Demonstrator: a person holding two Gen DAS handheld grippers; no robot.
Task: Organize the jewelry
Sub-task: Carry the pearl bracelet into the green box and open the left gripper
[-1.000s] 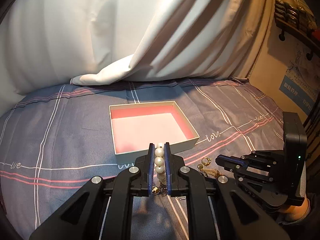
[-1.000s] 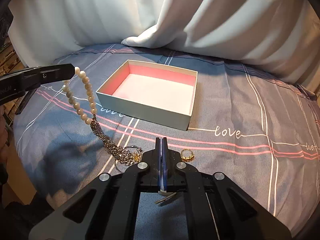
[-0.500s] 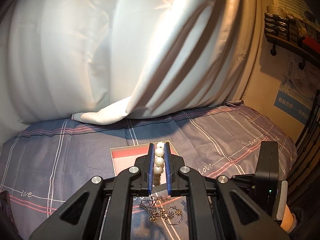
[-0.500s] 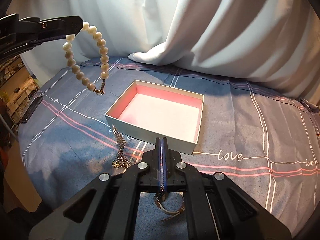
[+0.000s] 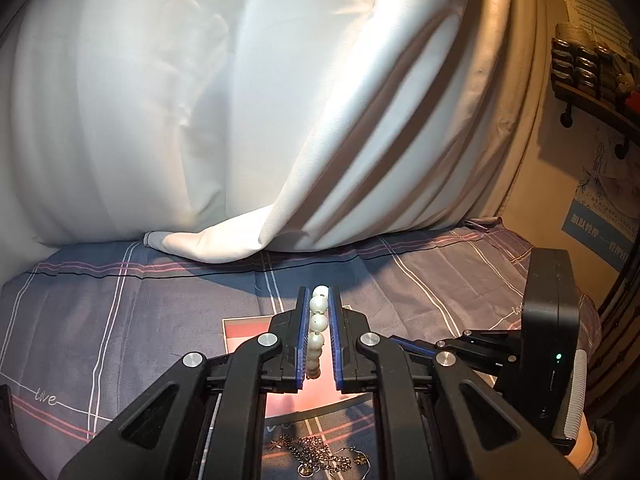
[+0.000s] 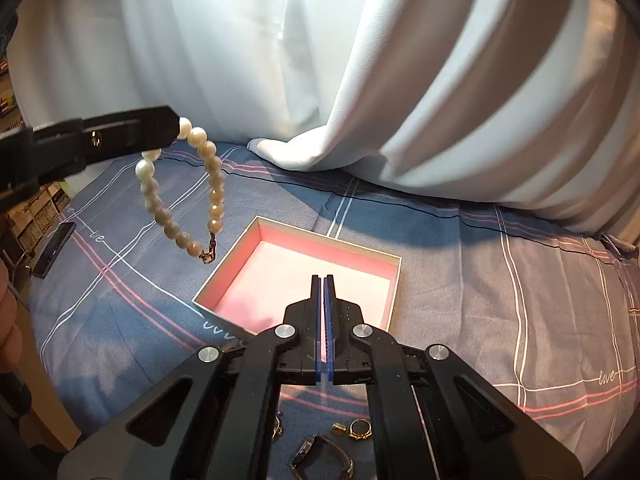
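Upper left of the right wrist view: left gripper [image 6: 176, 132], black two-finger tongs, clamped on a white pearl-bead bracelet with a short metal clasp [image 6: 180, 200]. Bracelet hangs in a loop, clear of the bed, left of and above the box.

Centre of the same view: shallow open white cardboard box with pink inner walls [image 6: 396, 280], resting on a grey-blue plaid bedsheet with pink and white lines [image 6: 520, 300]. No item is visible inside.

Lower centre: right gripper [image 6: 322, 328], blue-padded jaws pressed together, nothing seen between them.

Bottom edge: small gold ring [image 6: 361, 428], a small gold piece just beside it, and a metal watch or bangle [image 6: 320, 456], loose on the sheet near the box.

Bottom of the left wrist view: tangled silver chain [image 5: 320, 456], lying on the sheet.

Background: white draped curtain [image 6: 360, 60].

Risk, judged: the loop hangs outside the box wall, so an early release would likely drop it on the sheet. A swinging clasp could catch the rim. Beads may roll between the pads and slip.
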